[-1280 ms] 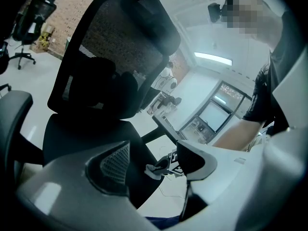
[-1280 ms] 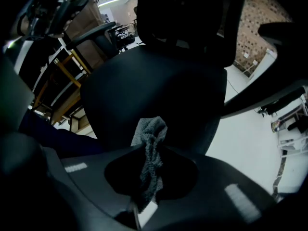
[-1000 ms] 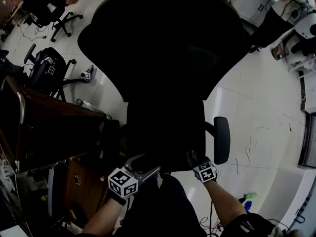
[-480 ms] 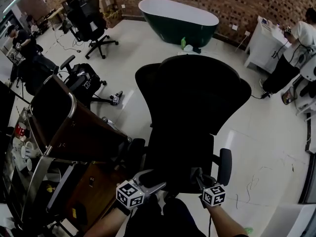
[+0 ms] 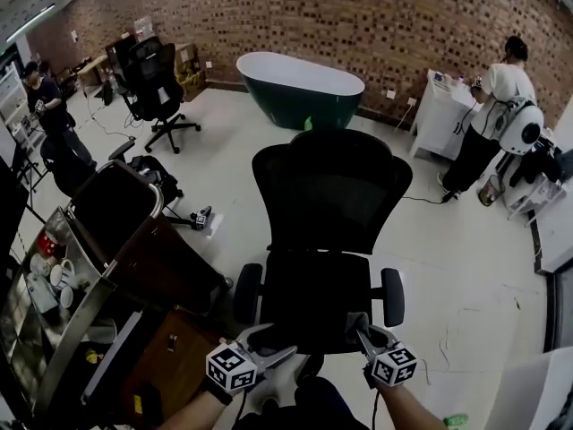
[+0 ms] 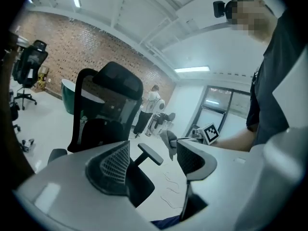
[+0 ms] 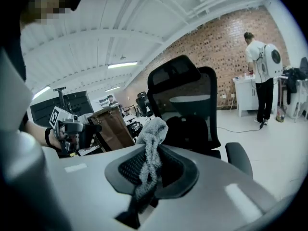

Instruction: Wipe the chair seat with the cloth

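- A person in black (image 5: 40, 97) is at the far left, by the brick wall.
- A metal shelf (image 5: 79, 322) along the left edge holds cups (image 5: 55, 271). A brown cabinet (image 5: 170, 271) stands just right of it.
- A black office chair (image 5: 157, 83) stands at the back left, well apart from the rest.
- The left gripper (image 6: 153, 146) is low in the head view, near the front left corner of the seat (image 5: 313, 298). Its jaws are spread with nothing held. Only an armrest and white floor show through the gap.
- The chair (image 5: 331, 191) is in the middle, black with a mesh back. It is upright, and its seat faces the person holding the grippers. An armrest stands on each side.
- The cloth (image 7: 151, 134) is grey and fuzzy. Its tuft stands above the jaws that hold it and its tail hangs below them. In the head view it sits at the seat's front right edge, just below the right armrest. Whether it touches the seat cannot be told.
- The right gripper (image 7: 148, 170) is pinching the cloth, jaws pressed against it on both sides.
- A dark green tub (image 5: 300, 83) with a white rim stands behind the chair, by the wall.
- A white table (image 5: 439, 119) stands at the back right. A person in white (image 5: 491, 119) stands just beside it, facing away.
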Motion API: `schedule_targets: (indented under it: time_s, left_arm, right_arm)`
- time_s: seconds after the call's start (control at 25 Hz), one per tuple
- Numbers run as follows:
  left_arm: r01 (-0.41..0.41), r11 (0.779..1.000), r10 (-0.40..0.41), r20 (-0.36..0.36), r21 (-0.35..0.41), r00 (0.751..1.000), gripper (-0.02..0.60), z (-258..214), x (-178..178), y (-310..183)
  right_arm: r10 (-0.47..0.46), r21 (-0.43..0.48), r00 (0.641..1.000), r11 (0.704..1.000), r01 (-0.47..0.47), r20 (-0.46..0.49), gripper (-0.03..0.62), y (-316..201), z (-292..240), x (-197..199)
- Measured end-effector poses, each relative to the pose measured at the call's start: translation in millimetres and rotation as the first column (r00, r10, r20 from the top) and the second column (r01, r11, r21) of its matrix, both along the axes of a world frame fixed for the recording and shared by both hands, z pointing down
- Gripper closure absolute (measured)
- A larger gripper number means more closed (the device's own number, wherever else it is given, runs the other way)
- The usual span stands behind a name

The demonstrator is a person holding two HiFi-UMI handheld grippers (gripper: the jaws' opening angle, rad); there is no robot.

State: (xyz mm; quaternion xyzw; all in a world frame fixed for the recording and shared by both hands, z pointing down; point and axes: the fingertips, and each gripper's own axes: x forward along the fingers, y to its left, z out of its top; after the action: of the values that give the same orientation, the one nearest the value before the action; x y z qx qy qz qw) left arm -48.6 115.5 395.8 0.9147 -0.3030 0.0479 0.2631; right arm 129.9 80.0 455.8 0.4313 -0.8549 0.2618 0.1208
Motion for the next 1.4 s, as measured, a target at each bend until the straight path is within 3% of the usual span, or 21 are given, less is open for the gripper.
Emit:
schedule_targets:
  time_s: [0.2, 0.36, 0.56, 0.8, 1.04, 1.4]
  left_arm:
    - [-0.067, 0.996, 0.067, -0.01, 0.051, 0.998, 0.253, -22.2, -13.8, 97.0]
    - [-0.105, 0.994, 0.105, -0.002, 0.021, 0.994, 0.253, -17.2, -31.3, 175.5]
    - [-0.115, 0.993, 0.115, 0.0, -0.008, 0.993, 0.253, -14.5, -44.7, 229.9]
    - [-0.109, 0.994, 0.109, -0.006, 0.031, 0.994, 0.253, -32.3, -28.6, 252.2]
    - [-0.069, 0.995, 0.073, -0.047, 0.069, 0.996, 0.253, -55.5, 2.2, 256.8]
    - [-0.036, 0.996, 0.04, -0.041, 0.084, 0.998, 0.253, -58.8, 29.2, 268.5]
  right_arm:
    - [0.04, 0.023, 0.998, 0.999, -0.041, 0.04, 0.548, 91.6, -25.7, -18.2]
    - [0.077, 0.033, 0.996, 0.996, -0.079, 0.054, 0.548, 166.5, -41.8, -31.1]
    - [0.095, 0.03, 0.993, 0.995, -0.097, 0.069, 0.548, 232.1, -60.2, -39.4]
    - [0.065, 0.047, 0.993, 0.996, -0.07, 0.101, 0.548, 276.6, -78.1, -40.9]
    - [0.016, 0.093, 0.992, 0.995, -0.028, 0.126, 0.548, 284.5, -102.1, -26.8]
    - [-0.04, 0.123, 0.991, 0.992, 0.024, 0.131, 0.548, 294.1, -109.3, -4.4]
